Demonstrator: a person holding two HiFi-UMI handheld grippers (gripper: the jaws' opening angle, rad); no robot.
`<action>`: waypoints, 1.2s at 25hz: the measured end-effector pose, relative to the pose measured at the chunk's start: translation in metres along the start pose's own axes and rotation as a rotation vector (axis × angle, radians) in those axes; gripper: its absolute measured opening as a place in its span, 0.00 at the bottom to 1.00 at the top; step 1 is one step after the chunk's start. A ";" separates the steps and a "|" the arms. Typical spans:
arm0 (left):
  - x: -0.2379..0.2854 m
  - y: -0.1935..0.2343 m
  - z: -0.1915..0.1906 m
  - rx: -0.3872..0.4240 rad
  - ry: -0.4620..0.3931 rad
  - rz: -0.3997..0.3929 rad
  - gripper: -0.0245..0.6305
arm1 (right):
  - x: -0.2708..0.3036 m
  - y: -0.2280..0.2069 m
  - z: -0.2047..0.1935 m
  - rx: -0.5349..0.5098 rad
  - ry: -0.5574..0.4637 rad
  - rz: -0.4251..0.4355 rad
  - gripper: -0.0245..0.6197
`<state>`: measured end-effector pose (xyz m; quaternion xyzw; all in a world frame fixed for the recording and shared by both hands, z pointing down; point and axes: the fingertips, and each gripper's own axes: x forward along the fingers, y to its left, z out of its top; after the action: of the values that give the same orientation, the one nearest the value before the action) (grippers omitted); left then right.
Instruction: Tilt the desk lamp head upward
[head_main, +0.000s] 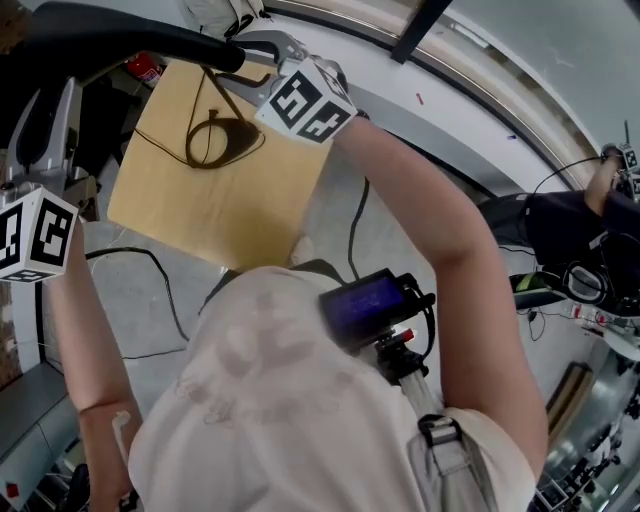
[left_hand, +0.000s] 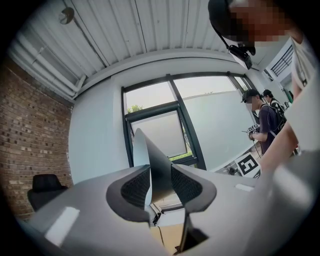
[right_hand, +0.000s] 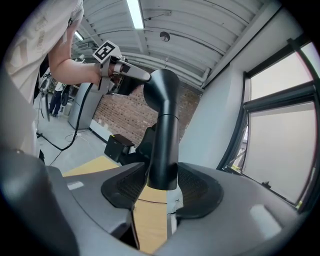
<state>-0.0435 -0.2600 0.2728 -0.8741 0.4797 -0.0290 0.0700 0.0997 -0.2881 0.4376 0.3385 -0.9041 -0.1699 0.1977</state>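
Workshop: brick wall (left_hand: 30, 125), metal ceiling (left_hand: 125, 30)

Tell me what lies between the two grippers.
The desk lamp's bent black arm, running from the left gripper down into the right gripper; the right gripper view shows it.

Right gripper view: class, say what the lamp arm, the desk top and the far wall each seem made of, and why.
The lamp arm is a smooth black tube with a soft sheen: probably painted metal, possibly plastic. The desk top is pale tan, flat, matte: wood or wood-look laminate. The far wall is red-brown brick, with mortar lines showing.
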 end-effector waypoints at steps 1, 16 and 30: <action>-0.002 0.000 0.001 0.007 -0.005 0.012 0.24 | -0.002 0.001 0.002 -0.005 -0.007 0.001 0.38; -0.042 -0.010 -0.043 -0.087 0.010 0.128 0.19 | -0.039 0.029 0.020 0.130 -0.133 0.063 0.32; -0.137 -0.051 -0.170 -0.282 0.214 0.106 0.09 | -0.073 0.085 -0.032 0.452 -0.065 0.102 0.08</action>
<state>-0.0950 -0.1334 0.4504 -0.8406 0.5292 -0.0507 -0.1036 0.1188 -0.1828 0.4849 0.3224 -0.9410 0.0363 0.0958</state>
